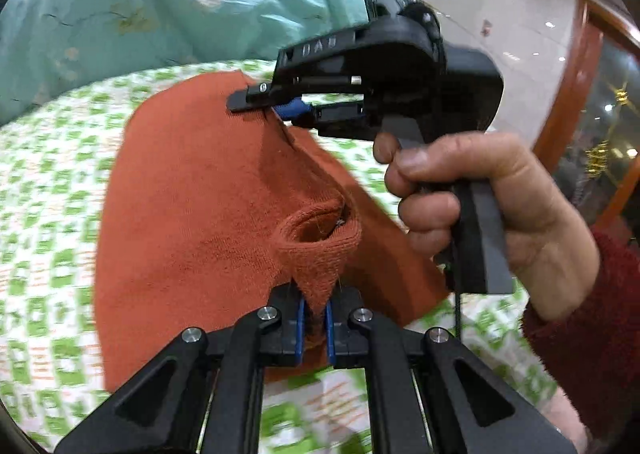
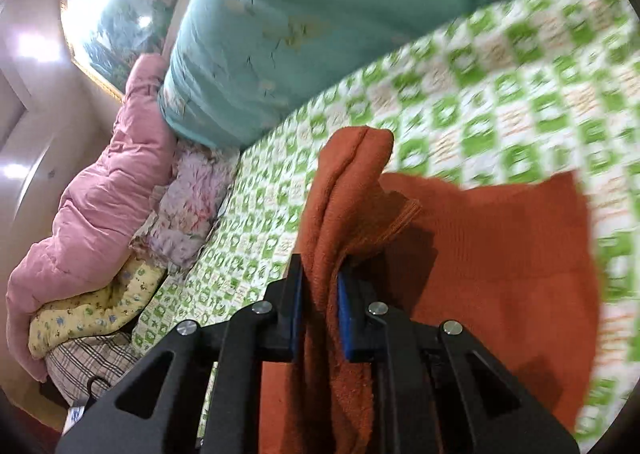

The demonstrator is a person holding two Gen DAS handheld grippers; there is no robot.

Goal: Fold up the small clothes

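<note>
Left wrist view: rust-orange knit garment (image 1: 180, 214) flat on the green-checked bedspread (image 1: 48, 182), cuff pinched in the clamped left gripper (image 1: 315, 318), far edge clenched by the right gripper (image 1: 280, 104), fold axis between both, left gripper nearer.

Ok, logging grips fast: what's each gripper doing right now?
Left gripper: shut on a cuff of the orange garment.
Right gripper: shut on a bunched fold of the same garment.
</note>
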